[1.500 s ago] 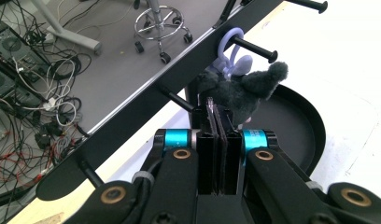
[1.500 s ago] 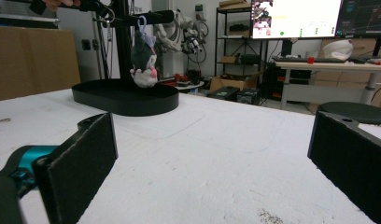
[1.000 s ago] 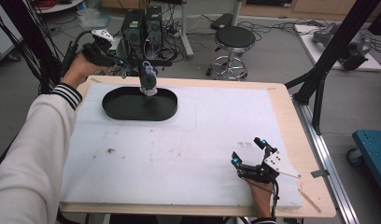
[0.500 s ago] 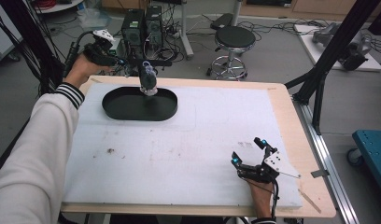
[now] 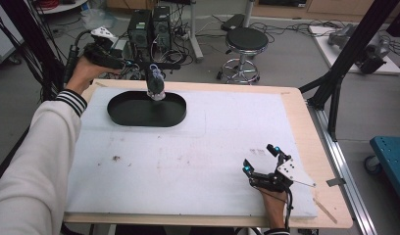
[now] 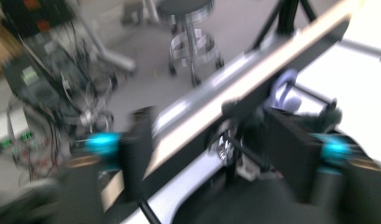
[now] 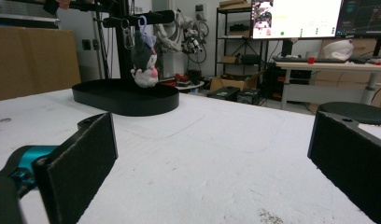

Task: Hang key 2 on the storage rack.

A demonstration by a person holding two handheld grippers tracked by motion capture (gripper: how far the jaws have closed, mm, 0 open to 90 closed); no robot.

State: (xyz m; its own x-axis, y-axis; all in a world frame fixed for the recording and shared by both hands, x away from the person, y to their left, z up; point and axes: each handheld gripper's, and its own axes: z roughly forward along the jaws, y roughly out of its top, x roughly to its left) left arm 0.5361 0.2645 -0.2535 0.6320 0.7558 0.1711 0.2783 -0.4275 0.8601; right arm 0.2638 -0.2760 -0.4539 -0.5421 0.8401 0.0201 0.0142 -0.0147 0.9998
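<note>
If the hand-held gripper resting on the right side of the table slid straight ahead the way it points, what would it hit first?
Probably the black oval tray, with the little plush toy hanging above it. The right hand-held gripper faces bare white mat first; depth is hard to judge.

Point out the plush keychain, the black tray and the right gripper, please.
Plush keychain (image 7: 144, 60), right gripper view, on its dark body.
Black tray (image 5: 174, 116), high view, on its right rim.
Right gripper (image 5: 260, 159), high view, midway between the fingertips.
</note>
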